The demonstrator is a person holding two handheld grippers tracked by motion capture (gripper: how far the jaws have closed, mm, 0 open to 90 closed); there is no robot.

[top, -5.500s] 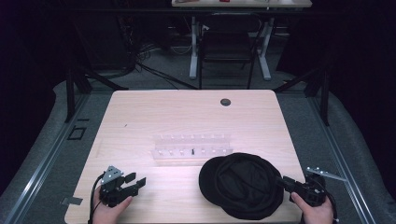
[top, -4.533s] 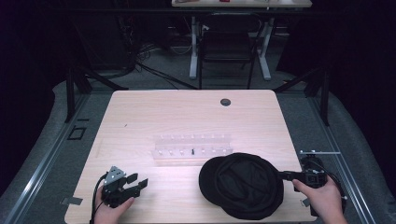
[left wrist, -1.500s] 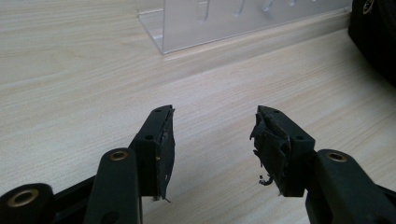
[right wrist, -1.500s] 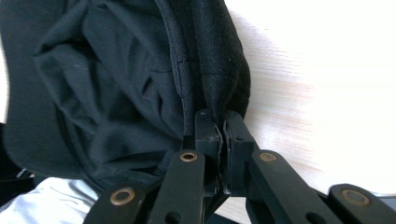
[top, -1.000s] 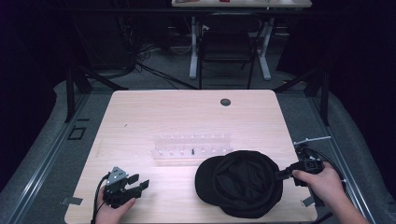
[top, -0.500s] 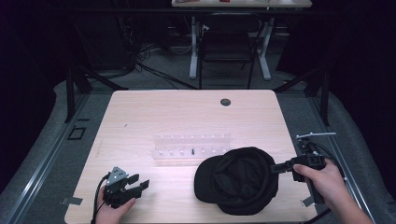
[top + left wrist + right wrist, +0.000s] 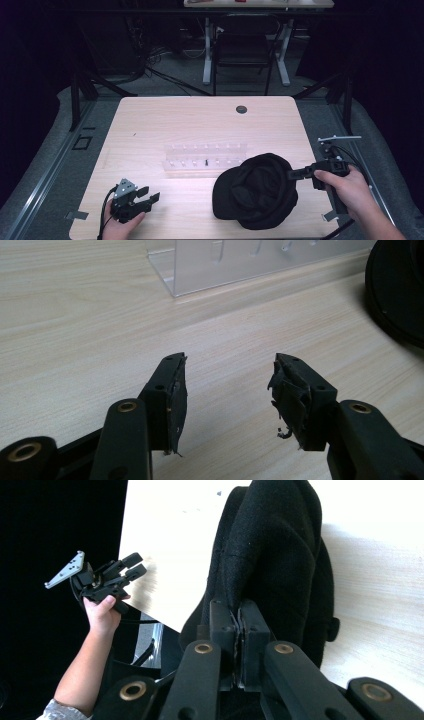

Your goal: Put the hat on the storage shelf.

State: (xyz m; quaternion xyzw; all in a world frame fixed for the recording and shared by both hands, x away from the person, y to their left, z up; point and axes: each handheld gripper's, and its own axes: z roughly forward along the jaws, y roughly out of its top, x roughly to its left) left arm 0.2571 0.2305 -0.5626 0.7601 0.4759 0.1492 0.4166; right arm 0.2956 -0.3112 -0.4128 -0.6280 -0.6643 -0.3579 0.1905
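A black cap [image 7: 255,192] lies at the front right of the wooden table [image 7: 200,125], its right edge lifted off the surface. My right gripper [image 7: 291,174] is shut on that edge of the black cap [image 7: 280,555], the fabric pinched between the two jaws in the right gripper view [image 7: 239,612]. My left gripper [image 7: 148,195] rests near the table's front left corner, held by a hand, its jaws open with nothing between them [image 7: 227,385]. The left gripper [image 7: 131,565] also shows far off in the right gripper view.
A clear plastic rack [image 7: 206,156] with small pegs stands in the middle of the table, just behind the cap; its corner [image 7: 200,265] shows in the left gripper view. A round dark grommet [image 7: 241,108] sits near the far edge. A chair and desk legs stand beyond.
My right gripper has risen a little with the cap's edge in it, tilting the cap up on its right side. The left gripper has stayed put.
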